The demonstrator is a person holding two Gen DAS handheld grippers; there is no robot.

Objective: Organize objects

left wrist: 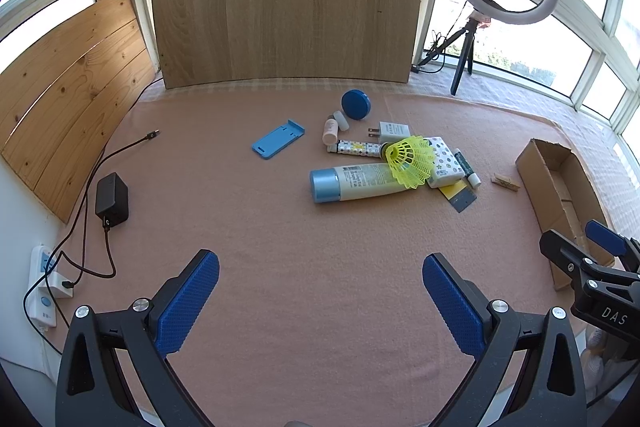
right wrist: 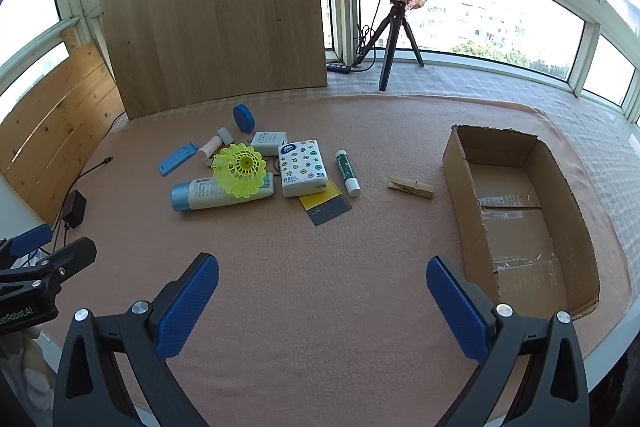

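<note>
Left gripper (left wrist: 320,301) held low over the pink cloth (left wrist: 280,247), jaws spread wide, nothing between the blue pads (left wrist: 188,303). Right gripper (right wrist: 322,303) held the same way, jaws released and empty; seen also at 3 o'clock in the left wrist view (left wrist: 592,259).

Pile of objects lay at about 1 o'clock from the left gripper and 11 o'clock from the right one. Yellow shuttlecock (right wrist: 240,169) rested on top of the lotion tube (right wrist: 200,193), which lay on its side. Tissue pack (right wrist: 303,167) lay just beside the shuttlecock, partly over a yellow card (right wrist: 326,198). Glue stick (right wrist: 347,173) lay just beside the pack. Blue round tin (right wrist: 243,117) stood on edge at 12 o'clock of the pile. Blue phone stand (right wrist: 177,159) lay at 9 o'clock of the pile. Wooden clothespin (right wrist: 411,187) lay between the pile and the open cardboard box (right wrist: 460,195), apart from both.
</note>
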